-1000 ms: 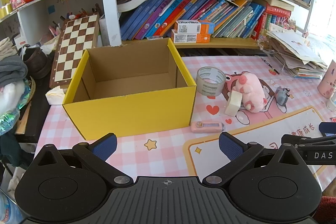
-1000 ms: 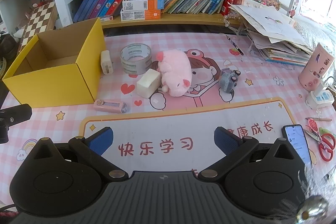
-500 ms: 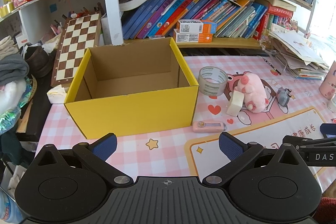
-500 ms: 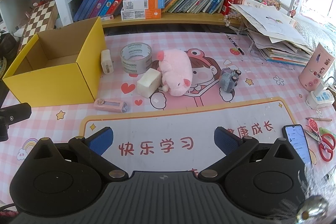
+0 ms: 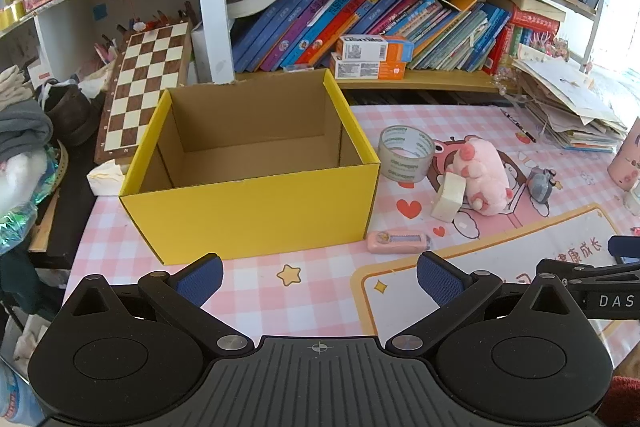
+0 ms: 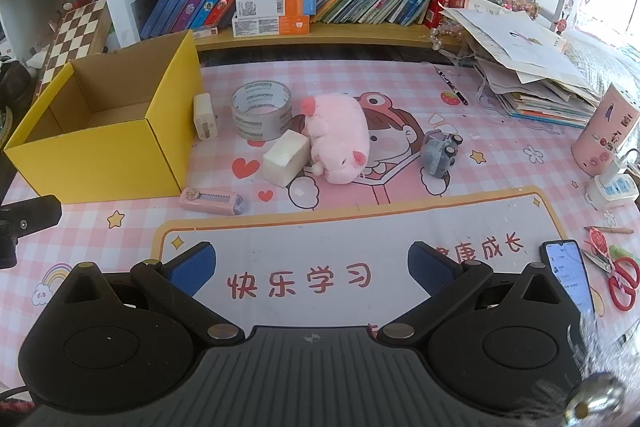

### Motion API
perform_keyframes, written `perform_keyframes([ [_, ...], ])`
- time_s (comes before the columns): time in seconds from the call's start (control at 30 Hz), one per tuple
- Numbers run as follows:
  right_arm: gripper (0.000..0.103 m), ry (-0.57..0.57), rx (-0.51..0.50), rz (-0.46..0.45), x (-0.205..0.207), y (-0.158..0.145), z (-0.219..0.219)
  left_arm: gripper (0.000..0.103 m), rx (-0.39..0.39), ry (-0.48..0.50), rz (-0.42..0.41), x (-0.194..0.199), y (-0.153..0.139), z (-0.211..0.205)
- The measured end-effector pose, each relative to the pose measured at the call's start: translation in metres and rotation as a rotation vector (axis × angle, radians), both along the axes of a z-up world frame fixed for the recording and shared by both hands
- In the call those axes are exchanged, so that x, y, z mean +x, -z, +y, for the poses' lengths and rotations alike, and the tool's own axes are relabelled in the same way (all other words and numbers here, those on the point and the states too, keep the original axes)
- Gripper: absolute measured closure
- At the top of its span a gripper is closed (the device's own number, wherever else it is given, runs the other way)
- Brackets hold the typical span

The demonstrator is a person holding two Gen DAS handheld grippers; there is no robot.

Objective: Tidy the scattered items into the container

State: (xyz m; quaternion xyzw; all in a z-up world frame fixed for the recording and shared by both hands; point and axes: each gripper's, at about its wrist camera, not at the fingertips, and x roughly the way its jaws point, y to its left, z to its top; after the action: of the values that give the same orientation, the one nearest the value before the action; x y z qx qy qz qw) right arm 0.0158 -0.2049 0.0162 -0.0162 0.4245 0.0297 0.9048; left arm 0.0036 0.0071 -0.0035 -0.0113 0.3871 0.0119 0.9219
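both tools spread, empty; yellow box (image 5: 256, 203) empty; plush pig (image 6: 340, 139) outside

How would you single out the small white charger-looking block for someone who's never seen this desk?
Find the open yellow box on the pink checked mat. The charger block stands upright just off the box's right wall, left of the clear tape roll. Unlike the bigger cream foam block lying by the pink plush, it is slim and hard-shelled.
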Motion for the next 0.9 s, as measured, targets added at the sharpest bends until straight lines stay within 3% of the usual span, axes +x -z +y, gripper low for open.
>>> perform_keyframes([
  [0.9,0.000,0.002,-0.014,0.002,0.0036,0.0011,0.0054,0.000,-0.003,0.010,-0.004,0.0031,-0.0003,0.0035],
])
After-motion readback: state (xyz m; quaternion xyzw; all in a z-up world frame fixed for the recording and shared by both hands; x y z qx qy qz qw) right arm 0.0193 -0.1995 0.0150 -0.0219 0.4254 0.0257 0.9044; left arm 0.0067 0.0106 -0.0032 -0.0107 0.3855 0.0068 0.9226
